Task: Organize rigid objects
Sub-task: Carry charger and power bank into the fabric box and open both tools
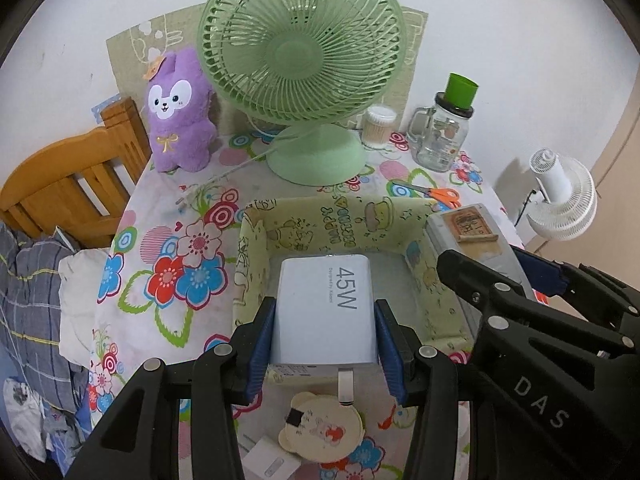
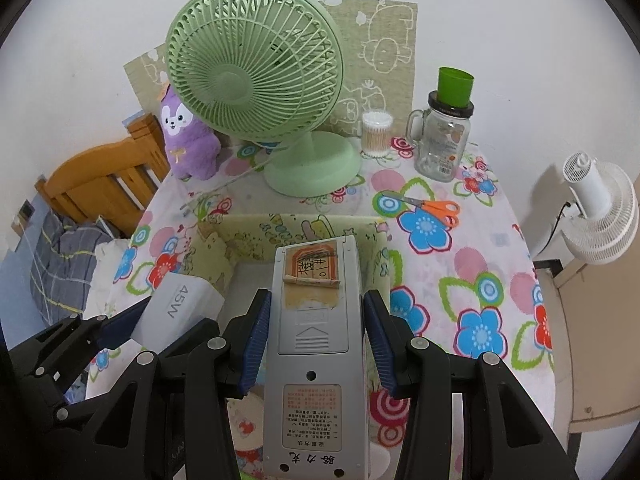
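1. Blue-padded, the left gripper (image 1: 324, 344) is clamped on a white rectangular 45W charger block (image 1: 326, 300), held above the open pale-green cartoon-print fabric box (image 1: 256, 264).
2. Beside it, the right gripper (image 2: 314, 342) is clamped on a grey plastic remote control (image 2: 314, 360), back side up, over the box's near edge.
3. Behind the box stands a mint-green desk fan (image 1: 298, 60); orange-handled scissors (image 2: 436, 208) lie at the box's right.

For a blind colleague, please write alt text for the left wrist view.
The left gripper holds a white 45W charger above a pale green fabric storage box on a floral tablecloth. Behind stand a green desk fan and a purple plush toy.
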`<state>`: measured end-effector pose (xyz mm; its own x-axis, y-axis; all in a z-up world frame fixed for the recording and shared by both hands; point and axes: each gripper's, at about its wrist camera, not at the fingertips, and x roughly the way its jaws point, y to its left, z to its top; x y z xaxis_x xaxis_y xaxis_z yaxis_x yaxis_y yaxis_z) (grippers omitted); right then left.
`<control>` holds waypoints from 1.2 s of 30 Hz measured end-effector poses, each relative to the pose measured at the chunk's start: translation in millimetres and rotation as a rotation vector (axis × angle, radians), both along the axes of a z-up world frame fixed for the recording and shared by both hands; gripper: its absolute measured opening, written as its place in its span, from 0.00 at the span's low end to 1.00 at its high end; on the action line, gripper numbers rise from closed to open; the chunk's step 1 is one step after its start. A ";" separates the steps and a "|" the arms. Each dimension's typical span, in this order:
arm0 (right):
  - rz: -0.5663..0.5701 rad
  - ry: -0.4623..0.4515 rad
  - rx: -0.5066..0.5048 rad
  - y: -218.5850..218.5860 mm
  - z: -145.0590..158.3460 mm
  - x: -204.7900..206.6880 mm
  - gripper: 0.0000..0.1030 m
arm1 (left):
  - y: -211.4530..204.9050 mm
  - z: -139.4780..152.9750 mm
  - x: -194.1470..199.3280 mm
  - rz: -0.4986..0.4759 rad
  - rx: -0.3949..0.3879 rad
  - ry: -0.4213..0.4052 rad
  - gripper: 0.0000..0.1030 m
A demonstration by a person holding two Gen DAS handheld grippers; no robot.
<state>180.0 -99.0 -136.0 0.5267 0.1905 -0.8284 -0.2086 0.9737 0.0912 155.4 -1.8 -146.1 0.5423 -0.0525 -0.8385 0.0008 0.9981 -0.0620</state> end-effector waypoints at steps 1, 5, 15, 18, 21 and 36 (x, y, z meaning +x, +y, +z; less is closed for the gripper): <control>0.004 -0.003 -0.004 0.4 -1.7 3.4 0.48 | 0.8 -1.5 2.6 0.004 0.003 0.002 0.48; 0.004 0.001 0.003 1.9 -9.8 15.3 0.48 | 5.4 -8.1 13.2 0.024 0.008 0.008 0.48; -0.055 0.034 0.033 -6.4 -33.0 41.4 0.48 | 8.6 -27.3 39.6 0.040 0.012 0.020 0.48; -0.066 0.042 0.035 -8.5 -40.0 46.7 0.48 | 9.3 -33.0 46.4 0.045 0.015 0.026 0.48; -0.071 0.054 0.035 -9.2 -48.3 52.0 0.48 | 10.9 -39.9 51.4 0.049 0.015 0.040 0.48; -0.098 0.033 -0.015 3.6 -67.6 62.7 0.49 | 12.0 -67.3 62.9 0.066 0.044 0.099 0.48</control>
